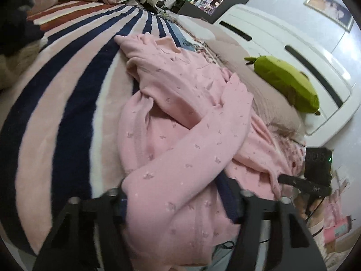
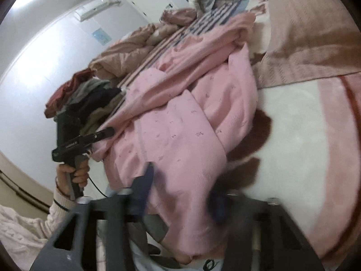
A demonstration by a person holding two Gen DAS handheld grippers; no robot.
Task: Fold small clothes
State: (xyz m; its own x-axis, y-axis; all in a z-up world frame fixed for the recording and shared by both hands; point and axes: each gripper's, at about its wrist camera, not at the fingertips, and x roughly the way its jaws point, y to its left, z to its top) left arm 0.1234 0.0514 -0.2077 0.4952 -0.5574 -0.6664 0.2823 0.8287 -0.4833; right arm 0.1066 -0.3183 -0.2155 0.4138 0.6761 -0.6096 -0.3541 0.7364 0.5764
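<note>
Lying rumpled on the striped blanket (image 1: 67, 103), the pink garment (image 1: 180, 140) passes between both tools: left gripper (image 1: 178, 201) and right gripper (image 2: 180, 194) each stand partly spread around its near edge, though whether they pinch it I cannot tell.

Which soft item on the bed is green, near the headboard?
The green plush toy, lying on the beige pillow by the white headboard. The pink garment and striped blanket are not green.

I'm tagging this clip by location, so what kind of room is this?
Most likely a bedroom: a bed under a pink, white and navy striped blanket, a white slotted headboard, and a beige knitted pillow beside a crumpled pink garment.
</note>
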